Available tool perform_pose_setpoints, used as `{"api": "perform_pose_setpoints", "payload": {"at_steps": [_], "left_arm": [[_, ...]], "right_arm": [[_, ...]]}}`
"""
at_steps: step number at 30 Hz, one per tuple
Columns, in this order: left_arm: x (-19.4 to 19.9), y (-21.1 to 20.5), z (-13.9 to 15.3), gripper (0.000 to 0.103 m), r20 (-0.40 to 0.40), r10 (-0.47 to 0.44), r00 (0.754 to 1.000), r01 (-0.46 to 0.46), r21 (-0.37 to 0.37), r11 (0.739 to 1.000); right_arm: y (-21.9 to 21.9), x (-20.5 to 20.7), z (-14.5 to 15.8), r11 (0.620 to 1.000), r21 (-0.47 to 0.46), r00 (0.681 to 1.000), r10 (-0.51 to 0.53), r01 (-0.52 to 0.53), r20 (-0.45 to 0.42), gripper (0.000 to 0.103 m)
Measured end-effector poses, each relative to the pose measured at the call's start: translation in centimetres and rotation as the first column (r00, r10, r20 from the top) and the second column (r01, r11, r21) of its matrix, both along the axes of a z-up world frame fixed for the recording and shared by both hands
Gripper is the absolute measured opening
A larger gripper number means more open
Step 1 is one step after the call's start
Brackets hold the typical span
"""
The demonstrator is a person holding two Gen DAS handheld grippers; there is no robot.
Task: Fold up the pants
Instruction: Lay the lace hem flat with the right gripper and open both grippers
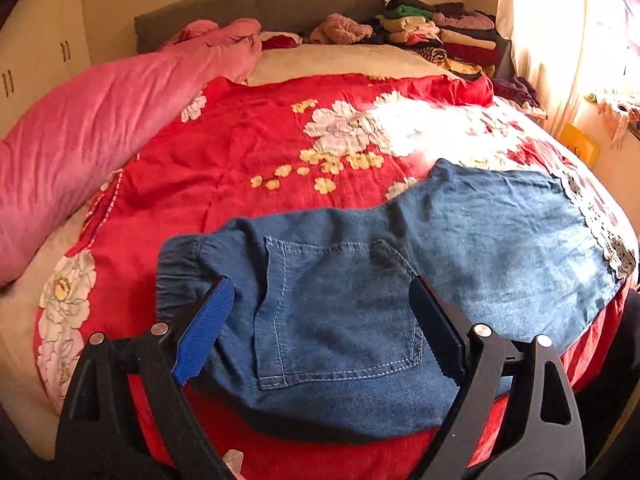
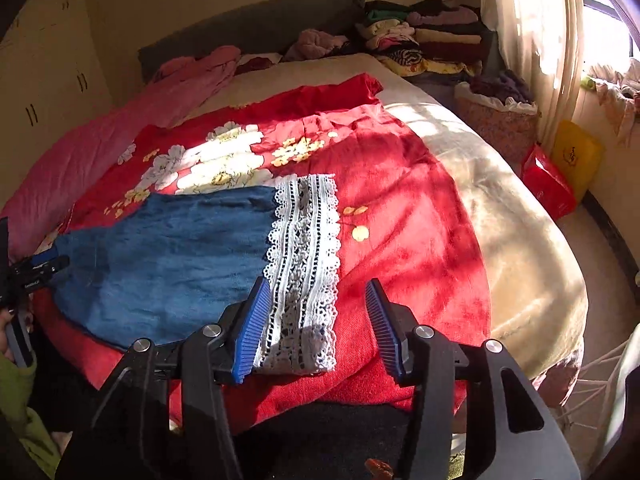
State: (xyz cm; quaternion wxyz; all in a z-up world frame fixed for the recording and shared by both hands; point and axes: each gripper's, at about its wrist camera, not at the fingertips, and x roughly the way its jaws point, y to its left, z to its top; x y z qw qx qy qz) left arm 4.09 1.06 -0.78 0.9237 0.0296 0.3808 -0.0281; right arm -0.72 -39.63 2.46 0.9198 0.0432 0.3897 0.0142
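Blue denim pants point(image 1: 360, 280) lie flat on the red flowered blanket point(image 1: 240, 152), folded leg on leg, waistband at the left and white lace hem point(image 1: 600, 224) at the right. A back pocket point(image 1: 340, 312) faces up. My left gripper point(image 1: 320, 292) is open just above the pocket end, holding nothing. In the right wrist view the pants point(image 2: 168, 256) run left and the lace hem point(image 2: 304, 264) lies between the fingers of my open, empty right gripper point(image 2: 318, 292). The left gripper point(image 2: 36, 272) shows at the far left.
A pink duvet point(image 1: 100, 128) lies along the bed's left side. Stacks of folded clothes point(image 1: 440, 36) sit by the grey headboard point(image 1: 260, 8). A laundry basket point(image 2: 500, 116), a red bag point(image 2: 548, 184) and a yellow bag point(image 2: 576, 156) stand beside the bed, near the curtain.
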Motion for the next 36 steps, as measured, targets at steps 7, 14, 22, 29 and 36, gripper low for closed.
{"api": "perform_pose_setpoints", "payload": {"at_steps": [7,14,22,29,36], "left_arm": [[3.0,-4.1,0.0,0.084,-0.055,-0.105,0.993,0.102,-0.058,0.993],[7.2,-8.7,-3.5,0.084,-0.161,-0.156,0.975,0.151,-0.041,0.988],[7.6,-5.4,-5.6,0.088,-0.171,-0.100,0.980,0.093,-0.050,0.994],[7.1,-4.4,-5.5,0.088,-0.153,-0.093,0.984,0.083,-0.072,0.994],[4.3,-5.3,-2.3,0.091,-0.120,-0.162,0.979,0.152,-0.091,0.984]], "right_arm": [[8.1,5.8,-1.4,0.980,-0.057,0.981,0.191,-0.193,-0.029,0.070],[13.5,11.8,-5.9,0.947,-0.121,0.949,0.278,-0.297,-0.150,0.070],[8.1,12.7,-8.8,0.987,-0.082,0.969,0.117,-0.137,-0.217,0.083],[8.1,12.1,-8.3,0.987,-0.110,0.975,0.090,-0.114,-0.203,0.082],[8.6,7.3,-4.0,0.994,-0.019,0.991,0.106,-0.108,-0.084,0.091]]}}
